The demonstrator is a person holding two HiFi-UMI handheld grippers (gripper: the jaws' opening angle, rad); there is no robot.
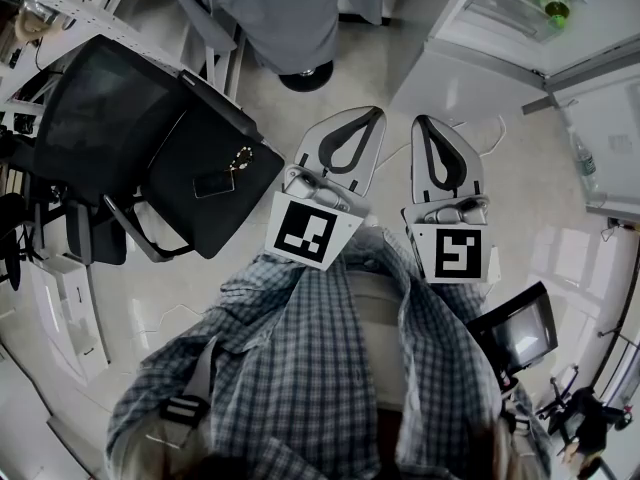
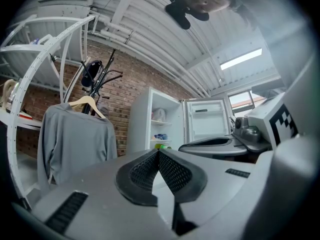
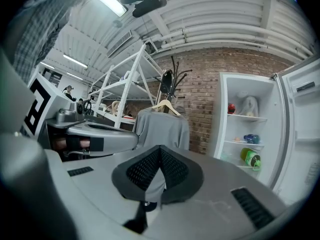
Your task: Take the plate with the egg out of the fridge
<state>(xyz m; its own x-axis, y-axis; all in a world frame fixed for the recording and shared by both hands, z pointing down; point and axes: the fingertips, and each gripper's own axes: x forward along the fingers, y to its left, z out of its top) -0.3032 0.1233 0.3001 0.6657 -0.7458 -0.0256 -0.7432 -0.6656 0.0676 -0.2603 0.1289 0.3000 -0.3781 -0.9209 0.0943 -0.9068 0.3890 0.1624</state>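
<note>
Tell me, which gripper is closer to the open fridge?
The right, slightly. The fridge stands ahead to the right; the right gripper is on that side, the left gripper sits beside it, farther over, toward the black chair.

I see a pale, glossy floor (image 1: 520, 198). A black office chair (image 1: 150, 138) stands toward its left side and the white fridge (image 1: 470, 68) at its far right corner, with the door open. Inside the fridge, the top shelf (image 3: 240, 117) holds a small red thing (image 3: 231, 108) just beside a white bag (image 3: 249, 105). The middle shelf (image 3: 240, 143) holds a blue thing (image 3: 251, 138), and a green bottle (image 3: 251, 158) lies on the shelf below.
</note>
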